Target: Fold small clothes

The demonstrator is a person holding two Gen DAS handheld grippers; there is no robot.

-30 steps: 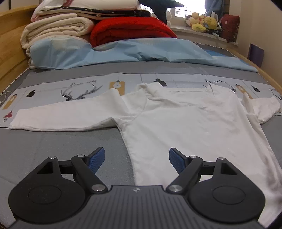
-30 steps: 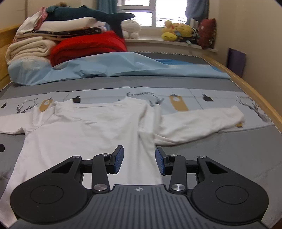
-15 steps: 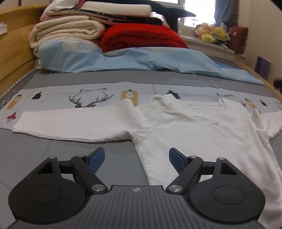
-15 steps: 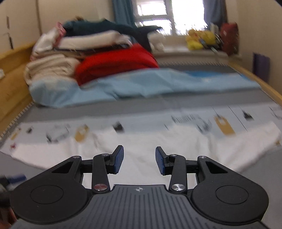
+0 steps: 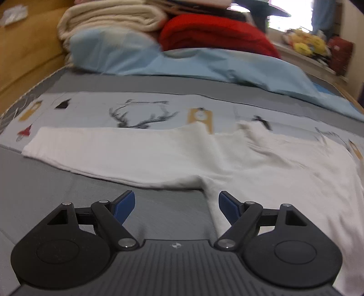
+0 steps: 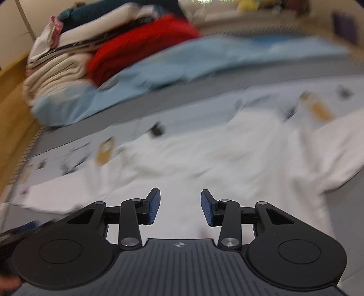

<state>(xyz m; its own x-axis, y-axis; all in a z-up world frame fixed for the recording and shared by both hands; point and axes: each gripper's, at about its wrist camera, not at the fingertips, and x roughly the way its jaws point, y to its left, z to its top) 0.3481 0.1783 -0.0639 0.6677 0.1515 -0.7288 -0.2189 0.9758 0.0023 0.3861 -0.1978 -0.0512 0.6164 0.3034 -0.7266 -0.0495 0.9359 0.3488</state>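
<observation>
A small white long-sleeved shirt (image 5: 261,168) lies flat on the grey bed, its left sleeve (image 5: 109,150) stretched out to the left. My left gripper (image 5: 177,200) is open and empty, low over the bed just in front of the shirt's left armpit. The shirt also shows, blurred, in the right wrist view (image 6: 227,164). My right gripper (image 6: 180,205) is open and empty, above the shirt's body, tilted and looking left across it. The right sleeve (image 6: 336,150) lies at the right.
Folded blankets (image 5: 109,20), a red quilt (image 5: 216,31) and a light blue sheet (image 5: 204,63) pile up at the bed's far end. A wooden bed frame (image 5: 25,52) runs along the left. Stuffed toys (image 5: 304,43) sit on the window sill.
My left gripper has moved left and closer to the left sleeve and armpit. My right gripper has swung left over the shirt, tilted, and opened wider; its view is blurred by motion.
</observation>
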